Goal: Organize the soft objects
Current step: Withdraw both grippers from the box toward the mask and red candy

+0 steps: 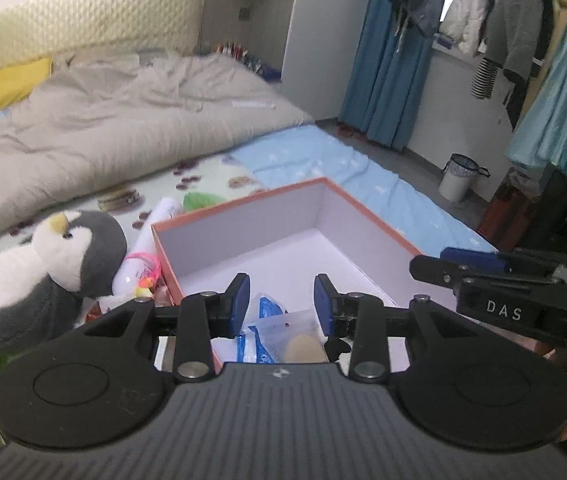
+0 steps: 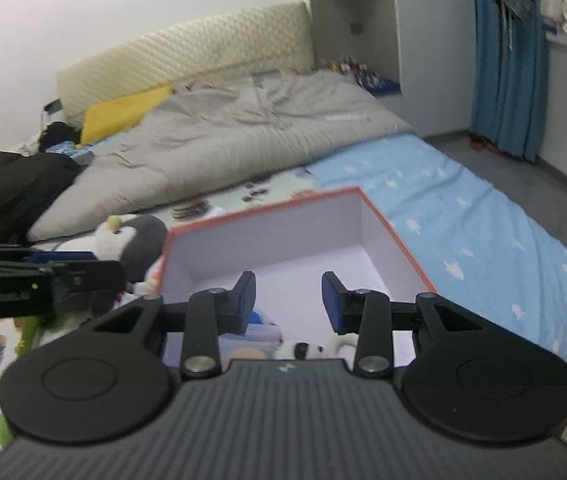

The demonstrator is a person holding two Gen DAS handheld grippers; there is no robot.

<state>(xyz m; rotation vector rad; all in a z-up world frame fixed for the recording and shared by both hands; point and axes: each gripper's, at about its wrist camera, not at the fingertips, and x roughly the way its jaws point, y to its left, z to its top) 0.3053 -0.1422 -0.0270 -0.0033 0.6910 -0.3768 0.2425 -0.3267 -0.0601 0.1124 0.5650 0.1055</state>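
A big bed (image 1: 131,120) is seen, with a grey quilt (image 2: 243,136) spread over it and a blue sheet (image 1: 347,160) at its edge. The open box (image 1: 243,216) with the orange rim is used here as the landmark. It is set on the bed, probably so that soft things can be dropped in from above.

Just left of the box, a plush penguin (image 1: 43,264) is propped up. It is not yet packed, so it is likely the next thing to be picked. Between the penguin and the box, a white bottle (image 1: 151,240) with a pink band is laid.

Inside the box, at its near end, a clear packet with blue print (image 1: 271,320) is laid flat. A small black-and-white toy (image 2: 307,350) is seen beside it.

The left gripper (image 1: 281,304) is held over the near end of the box. Its jaws are parted and nothing is held. The packet lies below and between the fingers, apart from them.

The right gripper (image 2: 288,300) is held over the same end, beside the left one. It is also let go and bare.
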